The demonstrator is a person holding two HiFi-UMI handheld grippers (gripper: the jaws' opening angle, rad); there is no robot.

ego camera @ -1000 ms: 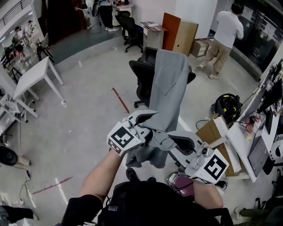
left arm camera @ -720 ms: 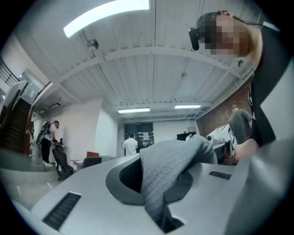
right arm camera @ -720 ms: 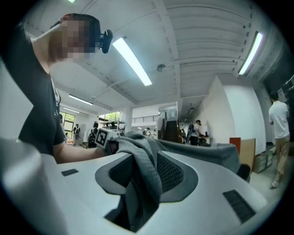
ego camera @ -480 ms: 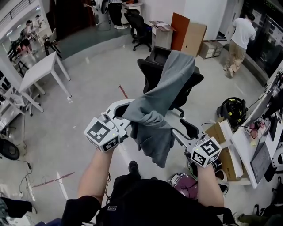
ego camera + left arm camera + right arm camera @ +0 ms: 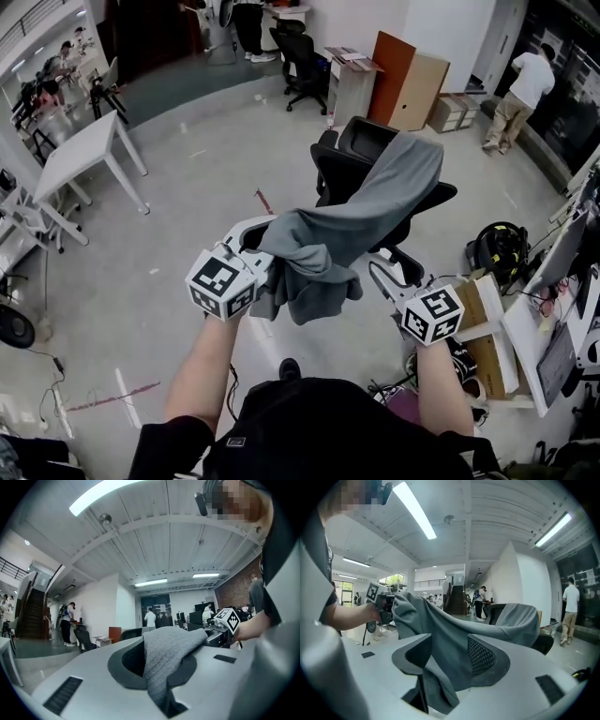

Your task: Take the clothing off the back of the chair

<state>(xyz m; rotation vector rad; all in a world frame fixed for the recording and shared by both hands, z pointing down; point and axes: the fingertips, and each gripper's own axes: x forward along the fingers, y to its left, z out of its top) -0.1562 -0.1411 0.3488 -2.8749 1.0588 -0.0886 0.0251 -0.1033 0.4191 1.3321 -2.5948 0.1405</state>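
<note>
Head view: creased grey clothing (image 5: 367, 208) stretches from the chair (image 5: 364, 141) to the left tool (image 5: 161, 668), clamped on its bunched end. The right tool (image 5: 449, 660) has just been opening its jaws, fabric loose between them.

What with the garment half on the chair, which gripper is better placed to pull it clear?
Left. The left gripper is shut on the grey garment; the right gripper has just been opening its jaws, cloth loose between them.

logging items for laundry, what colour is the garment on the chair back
Plain grey garment, clearest in the head view.
</note>
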